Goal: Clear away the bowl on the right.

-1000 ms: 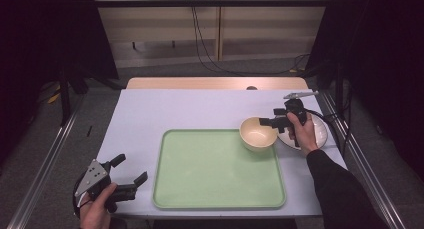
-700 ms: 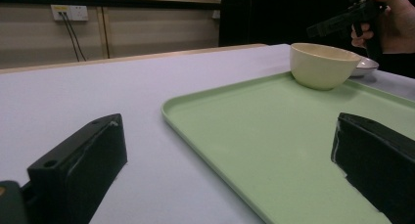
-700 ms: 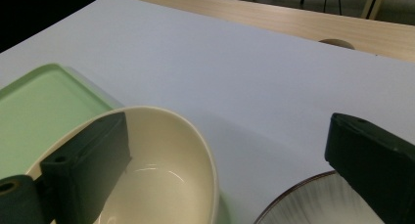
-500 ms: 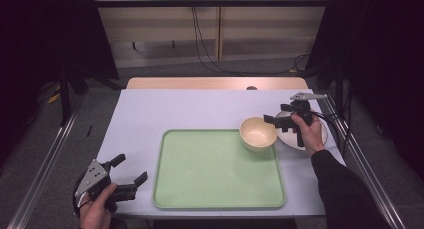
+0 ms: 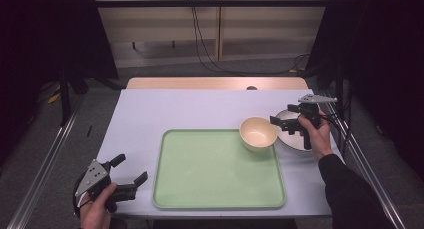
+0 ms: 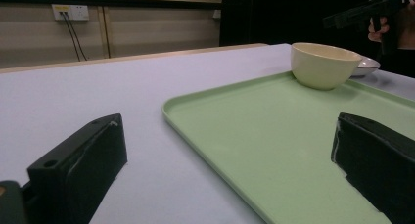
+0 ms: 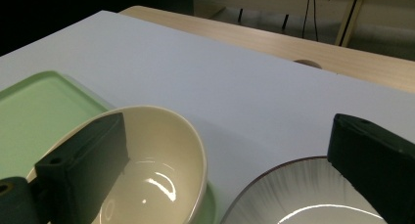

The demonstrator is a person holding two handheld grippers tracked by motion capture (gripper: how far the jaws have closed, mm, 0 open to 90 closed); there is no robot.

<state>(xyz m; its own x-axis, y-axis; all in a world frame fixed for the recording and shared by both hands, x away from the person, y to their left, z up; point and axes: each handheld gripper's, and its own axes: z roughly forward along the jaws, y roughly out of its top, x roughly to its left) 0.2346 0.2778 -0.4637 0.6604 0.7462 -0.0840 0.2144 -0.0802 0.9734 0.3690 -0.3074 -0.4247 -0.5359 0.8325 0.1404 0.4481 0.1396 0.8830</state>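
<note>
Your left hand-held gripper (image 5: pixel 129 175) sits idle off the tray's (image 5: pixel 215 189) near-left corner, jaws wide apart, empty. Bowl (image 5: pixel 258 134) now stands on the tray's far-right corner. Your right hand-held gripper (image 5: pixel 286 125) has let go and backed off over the plate (image 5: pixel 289 139), jaws open, empty. Plate likely next.

One green tray (image 5: pixel 218 174), one cream bowl (image 5: pixel 257 133), one grey plate (image 5: pixel 290 137), two grippers: left (image 5: pixel 131 171), right (image 5: pixel 281 125).
</note>
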